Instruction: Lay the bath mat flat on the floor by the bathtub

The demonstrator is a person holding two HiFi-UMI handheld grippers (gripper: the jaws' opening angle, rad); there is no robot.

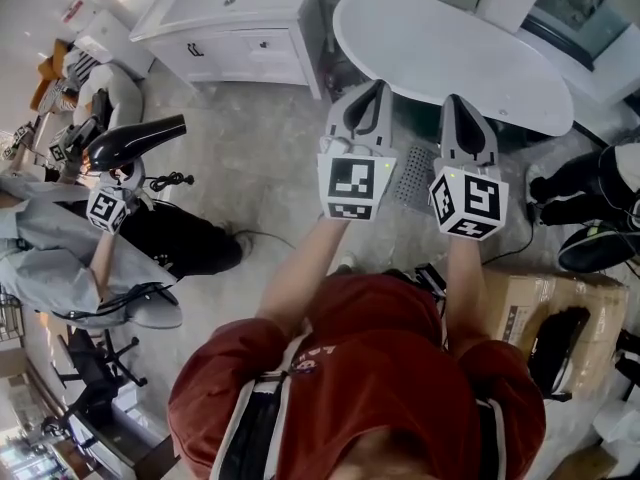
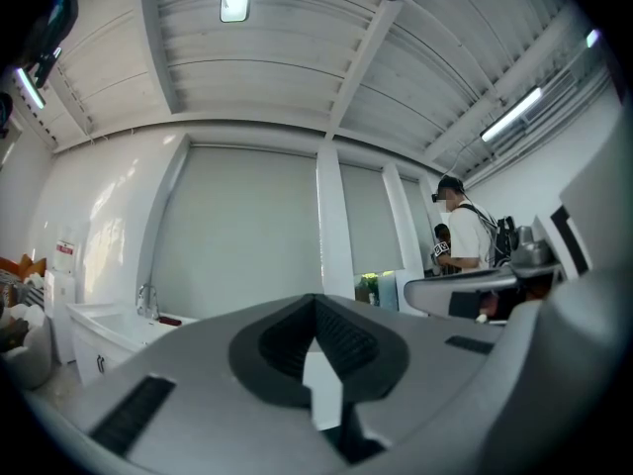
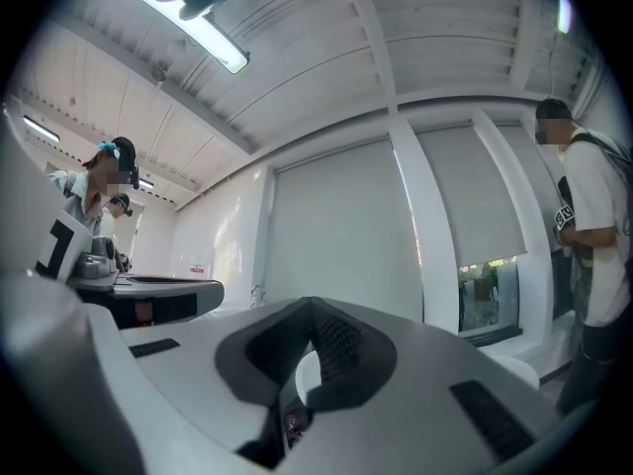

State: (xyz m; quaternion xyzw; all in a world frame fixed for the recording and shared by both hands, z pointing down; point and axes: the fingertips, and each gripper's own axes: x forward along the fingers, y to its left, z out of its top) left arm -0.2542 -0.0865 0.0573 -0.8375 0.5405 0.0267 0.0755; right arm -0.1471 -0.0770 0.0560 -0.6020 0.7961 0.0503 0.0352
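Left tongs (image 1: 377, 86), right tongs (image 1: 452, 100), both closed, one bathtub (image 1: 450, 53)

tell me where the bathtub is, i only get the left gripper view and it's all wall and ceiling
Observer: The white bathtub lies just ahead, lower than your camera looks.
Operator: is the right gripper holding anything
Observer: No. The right gripper is shut, with nothing between its jaws.
Operator: anything on the floor near it
Observer: A cardboard box sits on the floor behind it, to the right.
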